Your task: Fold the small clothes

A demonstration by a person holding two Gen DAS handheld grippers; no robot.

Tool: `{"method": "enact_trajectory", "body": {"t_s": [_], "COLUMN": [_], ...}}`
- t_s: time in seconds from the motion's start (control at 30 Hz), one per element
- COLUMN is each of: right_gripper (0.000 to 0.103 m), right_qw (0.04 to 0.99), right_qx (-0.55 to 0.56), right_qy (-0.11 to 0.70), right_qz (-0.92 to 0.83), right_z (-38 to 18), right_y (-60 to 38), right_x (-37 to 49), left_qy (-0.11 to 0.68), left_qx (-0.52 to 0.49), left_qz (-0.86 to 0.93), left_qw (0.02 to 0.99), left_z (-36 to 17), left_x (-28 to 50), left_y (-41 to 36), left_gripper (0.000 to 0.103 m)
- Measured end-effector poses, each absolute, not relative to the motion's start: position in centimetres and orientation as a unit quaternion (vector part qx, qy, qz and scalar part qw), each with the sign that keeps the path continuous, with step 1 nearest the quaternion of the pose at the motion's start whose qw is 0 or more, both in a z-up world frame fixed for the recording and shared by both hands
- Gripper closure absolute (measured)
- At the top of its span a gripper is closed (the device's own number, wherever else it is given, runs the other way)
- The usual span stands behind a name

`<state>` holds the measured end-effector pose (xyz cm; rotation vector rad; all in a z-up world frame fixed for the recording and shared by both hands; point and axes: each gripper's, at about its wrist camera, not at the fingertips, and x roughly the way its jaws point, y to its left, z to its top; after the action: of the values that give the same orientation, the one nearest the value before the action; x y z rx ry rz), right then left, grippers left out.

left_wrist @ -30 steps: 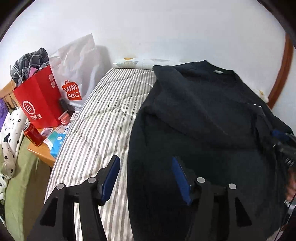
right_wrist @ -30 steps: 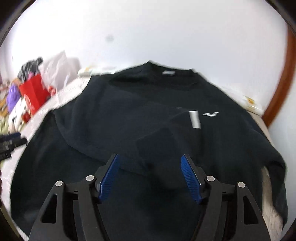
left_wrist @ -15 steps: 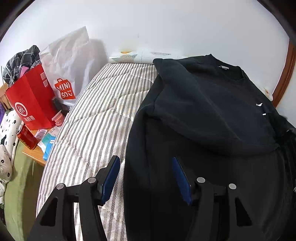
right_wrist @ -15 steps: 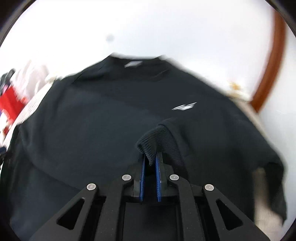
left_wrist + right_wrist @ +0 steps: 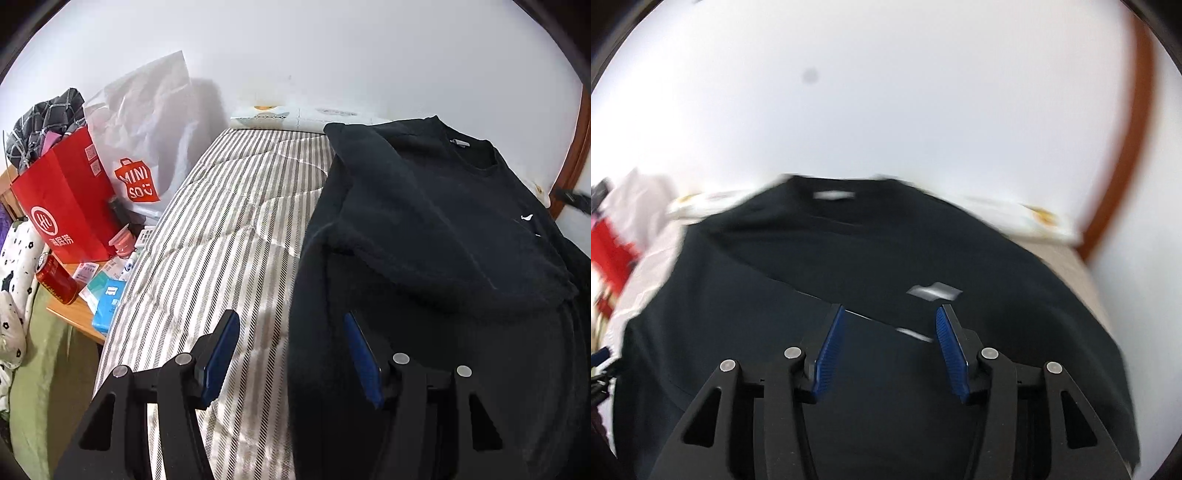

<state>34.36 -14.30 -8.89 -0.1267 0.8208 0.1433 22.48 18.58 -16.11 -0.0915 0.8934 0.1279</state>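
Striped mattress point(image 5: 236, 229): quilted cover, grey and white stripes running lengthwise toward the wall. It is taken as the landmark below.

Black sweatshirt point(image 5: 424, 236): laid flat on the mattress, on the half away from the bedside clutter. The long axis is seen to run along the stripes, with the round collar point(image 5: 469, 147) at the wall end and the hem at the near end. The fabric appears soft, matte and slightly fuzzy. One sleeve is folded diagonally across the chest, forming a broad slanted band. A small white logo point(image 5: 526, 218) is visible on the chest, and a pale neck label inside the collar. The same garment point(image 5: 871, 295) is seen in the right wrist view, motion-blurred, collar away from the camera.

White plastic bag point(image 5: 147, 133): crinkled, printed with an orange logo, standing beside the mattress at its wall end.

Red paper bag point(image 5: 66, 199): stiff, rectangular, beside the mattress next to the white bag, with checked cloth bulging from its top.

Left gripper point(image 5: 291, 354): black frame, blue ribbed pads, fingers spread apart; one finger is over the stripes, the other over the sweatshirt's side edge. Nothing is gripped.

Right gripper point(image 5: 888, 347): fingers spread apart above the sweatshirt's chest, nothing between them.

Red can point(image 5: 55, 277): cylindrical, tilted, on a wooden ledge beside the mattress.
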Motion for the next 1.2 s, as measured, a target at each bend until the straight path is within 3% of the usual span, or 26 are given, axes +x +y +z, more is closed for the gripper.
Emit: {"method": "enact_trajectory", "body": {"t_s": [0.17,0.33,0.53,0.57,0.6,0.63,0.67,0.7,0.87,1.03,1.13,1.2], "right_gripper": [0.053,0.052,0.054,0.062,0.081,0.088,0.090,0.092,0.093,0.093,0.088,0.077], "right_qw": [0.893,0.870,0.842,0.837,0.833,0.826,0.818,0.816,0.839,0.831,0.835,0.837], "right_qx": [-0.078,-0.084,-0.111,-0.118,-0.118,-0.112,-0.107,-0.100,-0.037,-0.068,-0.076,-0.054], "right_qy": [0.401,0.403,0.427,0.436,0.441,0.447,0.454,0.451,0.404,0.432,0.432,0.432], "right_qz": [0.186,0.273,0.310,0.309,0.313,0.325,0.337,0.347,0.363,0.345,0.332,0.331], "right_z": [-10.8,-12.3,-15.7,-16.6,-17.1,-17.5,-17.9,-17.9,-16.2,-19.1,-19.1,-17.6], "right_y": [-3.0,5.8,12.9,13.7,14.0,14.2,14.5,14.6,13.9,16.8,16.5,15.0], "right_x": [38.0,41.0,46.0,46.9,47.6,48.1,48.5,48.7,49.5,50.4,50.0,49.6], "left_qy": [0.431,0.439,0.434,0.432,0.431,0.429,0.427,0.426,0.419,0.429,0.432,0.438], "left_qx": [-0.033,-0.007,-0.019,-0.018,-0.021,-0.024,-0.031,-0.040,-0.078,-0.109,-0.097,-0.096], "left_qz": [0.041,0.030,-0.004,-0.006,-0.011,-0.016,-0.017,-0.024,-0.015,-0.012,-0.008,-0.009], "left_qw": [0.901,0.898,0.901,0.901,0.902,0.903,0.904,0.904,0.904,0.896,0.896,0.894], "left_z": [-16.3,-17.3,-18.2,-18.2,-18.2,-18.1,-18.0,-18.0,-17.8,-18.5,-18.4,-18.3], "left_x": [23.9,25.4,27.4,27.9,28.1,28.4,28.7,28.8,28.0,28.0,28.0,27.7], "left_y": [18.7,18.6,18.7,18.5,18.5,18.3,18.4,18.7,20.6,21.6,21.2,21.1], "left_gripper": [0.048,0.060,0.062,0.065,0.071,0.075,0.089,0.095,0.096,0.096,0.093,0.091]}}
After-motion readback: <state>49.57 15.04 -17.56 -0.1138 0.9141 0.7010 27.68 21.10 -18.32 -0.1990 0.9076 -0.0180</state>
